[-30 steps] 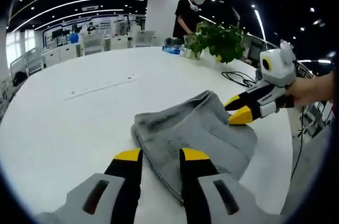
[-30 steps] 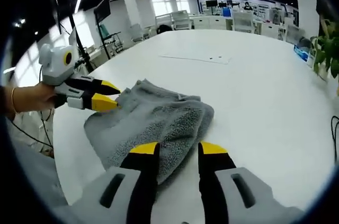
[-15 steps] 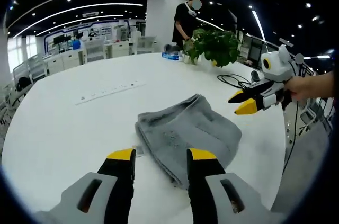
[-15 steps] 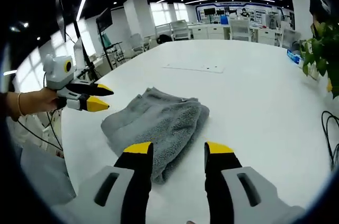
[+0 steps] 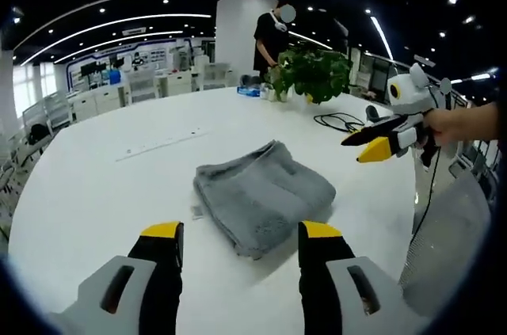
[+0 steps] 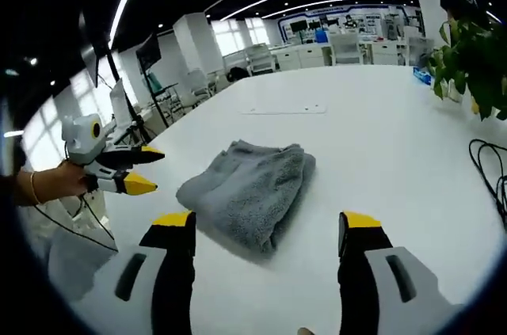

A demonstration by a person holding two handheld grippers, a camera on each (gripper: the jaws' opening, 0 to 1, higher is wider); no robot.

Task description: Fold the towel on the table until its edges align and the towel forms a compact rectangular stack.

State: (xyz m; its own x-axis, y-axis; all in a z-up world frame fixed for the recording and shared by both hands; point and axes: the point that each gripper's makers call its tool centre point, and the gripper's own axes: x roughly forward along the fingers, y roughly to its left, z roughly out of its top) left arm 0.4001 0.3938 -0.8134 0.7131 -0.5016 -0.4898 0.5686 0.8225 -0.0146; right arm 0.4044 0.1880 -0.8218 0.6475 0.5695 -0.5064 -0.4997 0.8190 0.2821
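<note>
Lying folded into a thick grey stack near the middle of the white table (image 5: pixel 95 192), the towel (image 5: pixel 261 192) looks finished; both the left tongs (image 5: pixel 242 244) and right tongs (image 6: pixel 269 228) hang released, apart from it, likely because nothing needs gripping.

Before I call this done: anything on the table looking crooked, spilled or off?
Nothing stands out. The grey terry towel lies folded in a compact, slightly rumpled stack on the white table, with both grippers open and clear of it. The black cable by the potted green plant lies loosely coiled, undisturbed.
</note>
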